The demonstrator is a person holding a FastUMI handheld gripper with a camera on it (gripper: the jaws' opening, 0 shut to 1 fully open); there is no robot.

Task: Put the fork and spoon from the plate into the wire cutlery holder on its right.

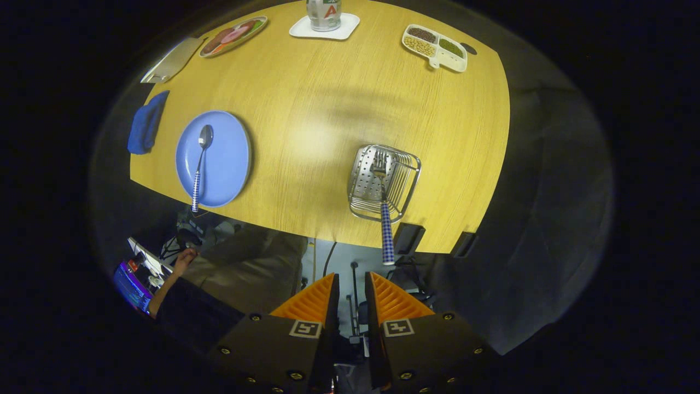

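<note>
A blue plate (pixel 227 164) lies on the wooden table, far ahead and to the left of my fingers. On it rests the spoon (pixel 200 164), bowl pointing away and its checked handle sticking out over the plate's near rim. The wire cutlery holder (pixel 407 178) stands to the plate's right, beyond my fingers. The fork (pixel 383 205) is inside it, tines in the basket, with its checked handle poking out over the table's near edge. My gripper (pixel 352 284) hangs high above and short of the table edge, open by a narrow gap with nothing between the fingers.
A blue cloth (pixel 146 123) lies left of the plate. At the table's far side are a divided snack tray (pixel 436 47), a glass jar on a white coaster (pixel 324 19), an oval food plate (pixel 233 35) and a flat board (pixel 172 60). A person's arm (pixel 172 276) shows below the table.
</note>
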